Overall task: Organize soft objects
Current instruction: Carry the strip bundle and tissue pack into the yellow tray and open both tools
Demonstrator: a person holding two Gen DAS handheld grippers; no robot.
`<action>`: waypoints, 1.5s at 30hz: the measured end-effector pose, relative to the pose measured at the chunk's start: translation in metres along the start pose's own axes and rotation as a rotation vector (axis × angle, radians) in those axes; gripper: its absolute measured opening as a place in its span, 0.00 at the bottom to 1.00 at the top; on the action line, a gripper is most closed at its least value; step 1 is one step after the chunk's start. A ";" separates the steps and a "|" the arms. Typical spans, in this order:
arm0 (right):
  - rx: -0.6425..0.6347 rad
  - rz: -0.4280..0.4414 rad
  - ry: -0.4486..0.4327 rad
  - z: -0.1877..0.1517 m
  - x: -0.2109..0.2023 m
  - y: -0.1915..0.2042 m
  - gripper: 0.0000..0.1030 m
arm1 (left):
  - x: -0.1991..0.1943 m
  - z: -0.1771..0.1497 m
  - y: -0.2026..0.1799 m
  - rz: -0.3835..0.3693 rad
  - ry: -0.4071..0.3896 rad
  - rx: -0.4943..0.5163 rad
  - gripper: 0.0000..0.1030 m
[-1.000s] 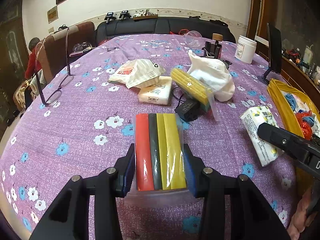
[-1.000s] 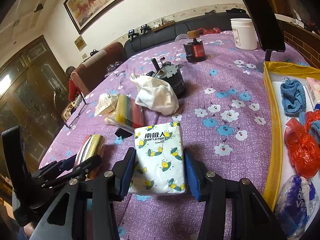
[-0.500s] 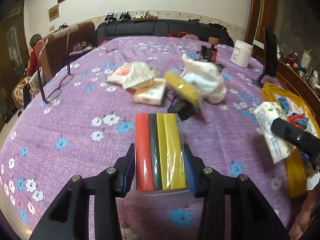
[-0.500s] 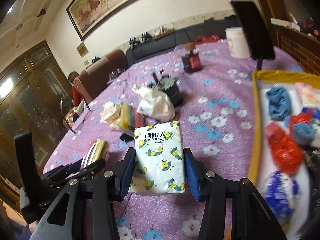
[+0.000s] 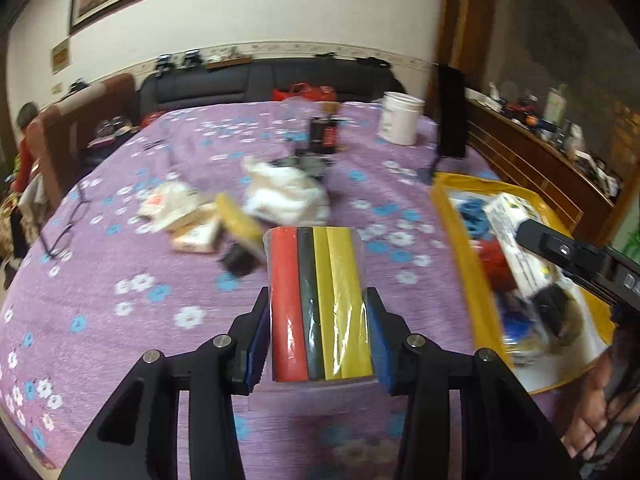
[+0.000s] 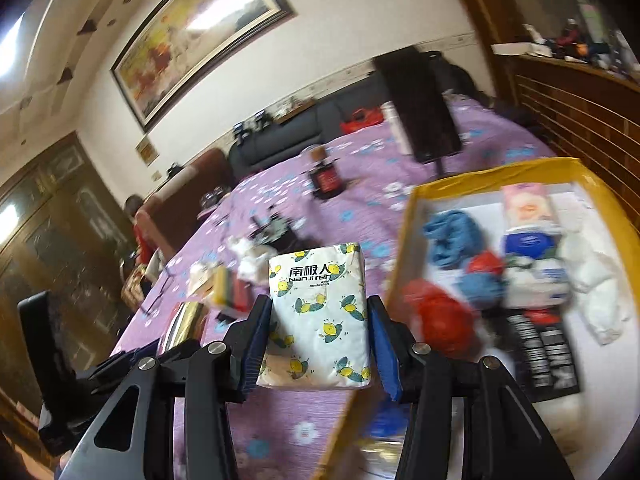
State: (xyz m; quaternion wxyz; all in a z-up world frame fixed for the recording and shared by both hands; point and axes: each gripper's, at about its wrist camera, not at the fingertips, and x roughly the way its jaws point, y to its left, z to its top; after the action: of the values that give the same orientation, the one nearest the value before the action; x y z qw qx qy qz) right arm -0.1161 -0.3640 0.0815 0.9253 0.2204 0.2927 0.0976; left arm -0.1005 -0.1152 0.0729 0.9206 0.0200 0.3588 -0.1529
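Claws (image 5: 318,338) (image 6: 318,346) tilted downward, gripping packs

place: somebody's living room, pretty lived-in
table (image 5: 120,264): big, purple flowery cloth, stuff all over it
behind the table: dark sofa (image 5: 248,84), brown armchair (image 5: 80,120)
wall above the sofa: large framed painting (image 6: 200,36)
right of the table: wooden sideboard (image 5: 532,160), cluttered

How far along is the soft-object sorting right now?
Partly done. The yellow tray already holds a blue cloth, a red bag and white items. In hand: the left gripper clamps a pack of coloured sponges; the right gripper clamps a tissue pack. Left on the purple tablecloth: a white cloth, another sponge pack and more tissue packs.
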 end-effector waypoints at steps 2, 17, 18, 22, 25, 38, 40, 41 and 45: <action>0.014 -0.026 -0.017 0.004 -0.008 -0.011 0.50 | 0.001 0.001 -0.018 -0.026 -0.003 0.034 0.41; 0.087 -0.180 -0.057 0.004 -0.053 -0.073 0.50 | 0.020 -0.009 -0.119 -0.199 0.042 0.185 0.41; 0.088 -0.188 -0.057 0.004 -0.055 -0.076 0.50 | 0.022 -0.011 -0.123 -0.204 0.047 0.193 0.41; 0.095 -0.217 -0.049 0.004 -0.060 -0.088 0.50 | 0.028 -0.018 -0.137 -0.227 0.066 0.218 0.41; 0.104 -0.231 -0.038 0.002 -0.061 -0.094 0.50 | 0.030 -0.020 -0.145 -0.239 0.075 0.237 0.41; 0.109 -0.292 -0.001 -0.002 -0.061 -0.113 0.50 | 0.043 -0.021 -0.176 -0.259 0.090 0.295 0.41; 0.111 -0.299 0.006 -0.003 -0.060 -0.115 0.50 | 0.044 -0.022 -0.179 -0.257 0.089 0.302 0.42; 0.108 -0.305 0.008 -0.003 -0.059 -0.116 0.50 | 0.045 -0.022 -0.180 -0.254 0.086 0.306 0.42; 0.092 -0.323 0.011 -0.003 -0.056 -0.115 0.50 | 0.048 -0.020 -0.182 -0.253 0.081 0.311 0.42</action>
State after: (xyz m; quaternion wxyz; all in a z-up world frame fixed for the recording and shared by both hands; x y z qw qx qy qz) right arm -0.1573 -0.4821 0.0542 0.9162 0.2120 0.3337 -0.0649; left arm -0.1345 -0.2986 0.0392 0.8647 0.1229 0.3671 -0.3200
